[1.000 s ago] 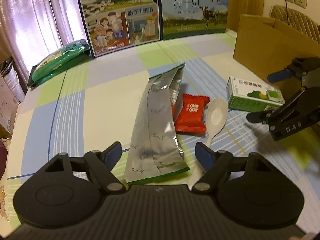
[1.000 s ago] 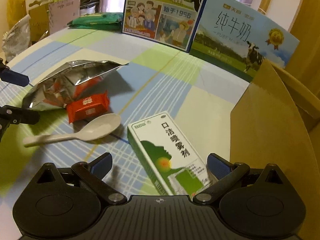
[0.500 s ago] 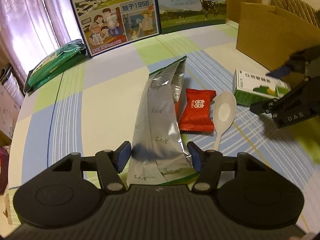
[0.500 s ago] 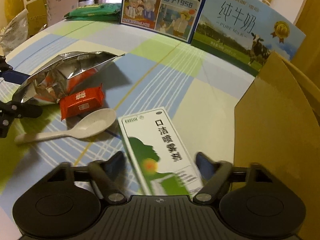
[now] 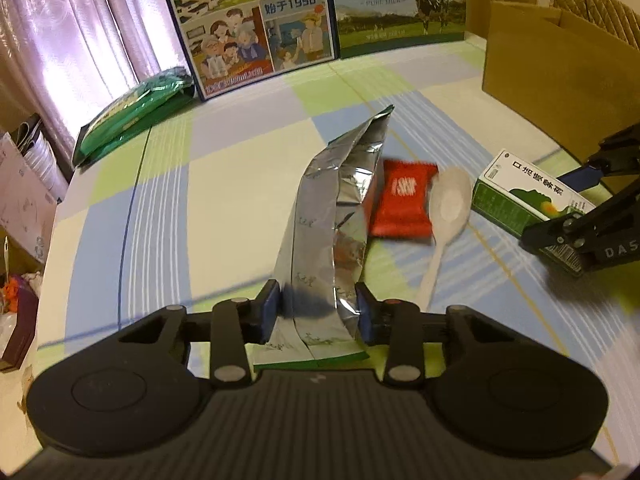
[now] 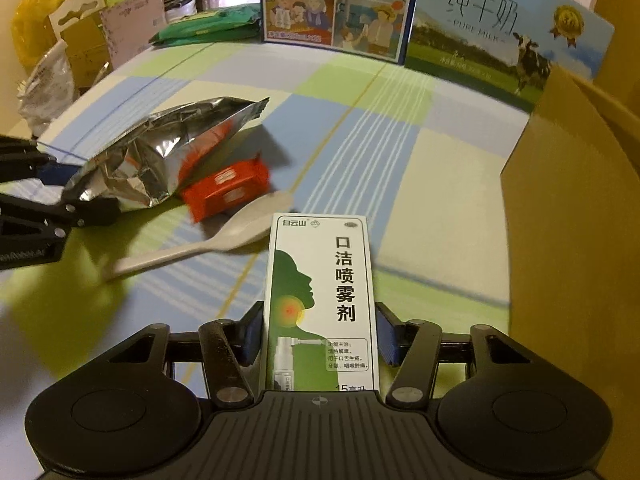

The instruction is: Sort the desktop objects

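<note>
- The silver foil bag lies on the checked worktop, its near end between the fingers of the left claw, which presses in on both sides of the bag.
- The green and white spray box lies lengthwise between the fingers of the right claw, which is closed against its two long sides; the box's far end points toward the middle of the worktop.
- A red snack packet lies just beside the foil bag, partly tucked under its edge.
- A white plastic spoon lies next to the packet, between it and the spray box, with its bowl away from the left claw.
- A brown cardboard box stands near the right claw's right side.
- Two milk cartons stand at the far edge of the worktop, with a green packet to their left.
</note>
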